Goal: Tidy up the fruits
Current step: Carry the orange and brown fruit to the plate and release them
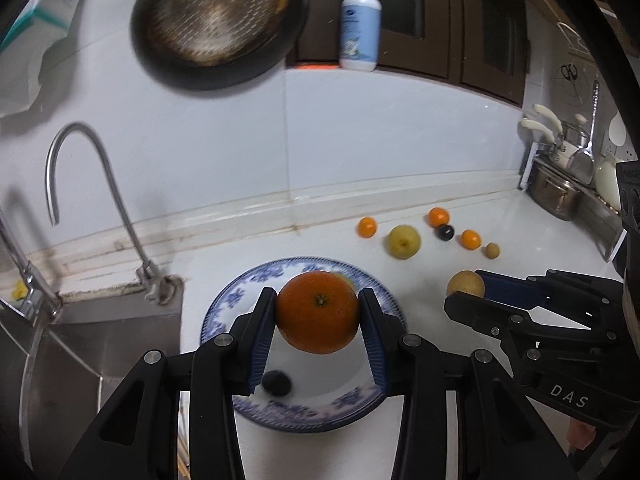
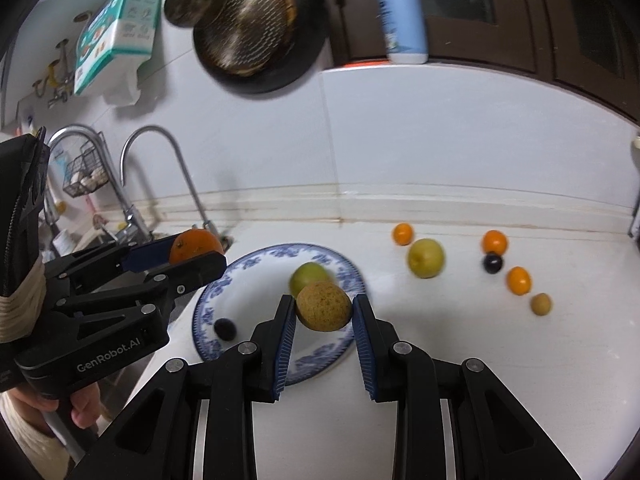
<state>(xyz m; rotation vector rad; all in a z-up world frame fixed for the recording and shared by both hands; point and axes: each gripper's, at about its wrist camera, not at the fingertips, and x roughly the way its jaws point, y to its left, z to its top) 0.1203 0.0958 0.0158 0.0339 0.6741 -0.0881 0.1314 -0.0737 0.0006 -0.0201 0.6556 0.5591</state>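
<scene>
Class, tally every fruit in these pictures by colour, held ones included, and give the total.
Orange fruits: 4
Yellow-green fruits: 2
Dark fruits: 2
Tan-brown fruits: 2
Total: 10

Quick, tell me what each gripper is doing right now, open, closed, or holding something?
Left gripper: closed on the large round orange.
Right gripper: closed on the round speckled yellow-brown fruit.

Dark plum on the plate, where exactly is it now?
The dark plum lies on the plate's left side in the right wrist view, below the left gripper, apart from the green fruit.
</scene>
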